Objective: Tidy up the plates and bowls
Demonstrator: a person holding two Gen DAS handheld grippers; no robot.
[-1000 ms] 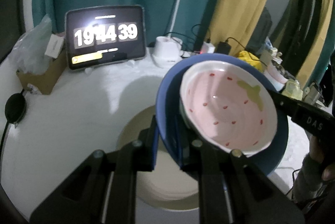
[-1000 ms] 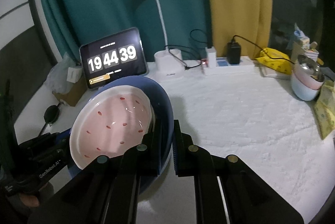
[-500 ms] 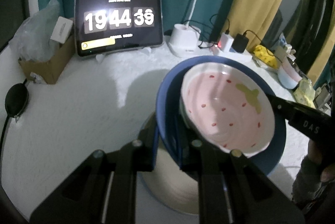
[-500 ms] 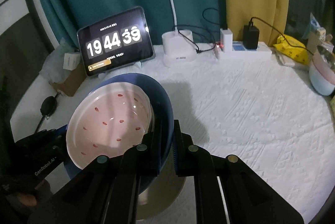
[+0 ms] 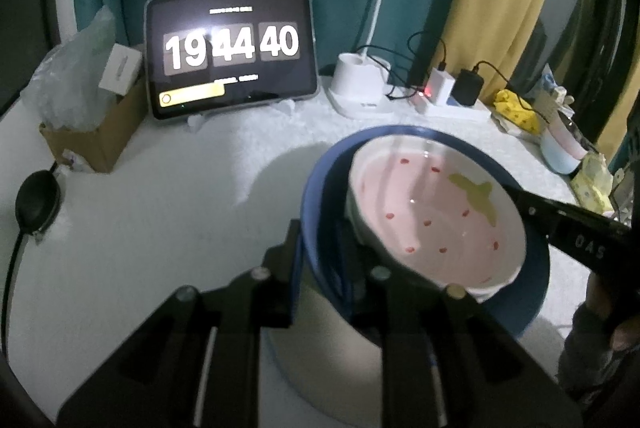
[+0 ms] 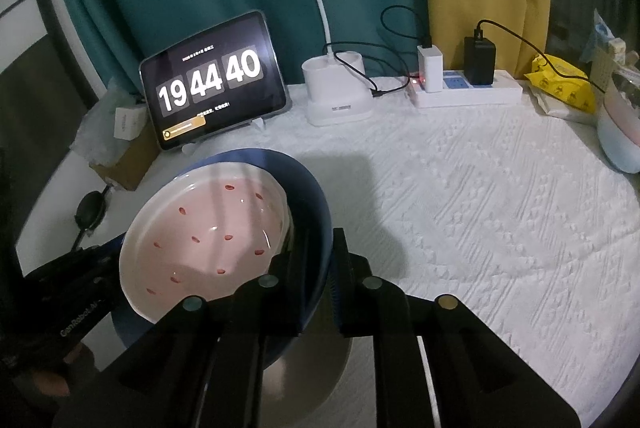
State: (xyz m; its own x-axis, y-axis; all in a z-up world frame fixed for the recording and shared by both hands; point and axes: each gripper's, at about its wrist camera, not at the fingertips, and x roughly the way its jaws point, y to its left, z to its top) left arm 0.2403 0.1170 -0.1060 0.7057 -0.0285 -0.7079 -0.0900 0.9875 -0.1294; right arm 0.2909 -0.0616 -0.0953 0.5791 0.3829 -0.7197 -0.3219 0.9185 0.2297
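Gripping the blue bowl [image 5: 320, 188] rim with my left gripper [image 5: 322, 260] and right gripper [image 6: 316, 268], jaws just loosening; pink bowl [image 6: 208, 240] inside, frame centre.

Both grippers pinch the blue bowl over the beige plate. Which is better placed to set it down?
Neither alone: left gripper and right gripper clamp opposite rims of the blue bowl.
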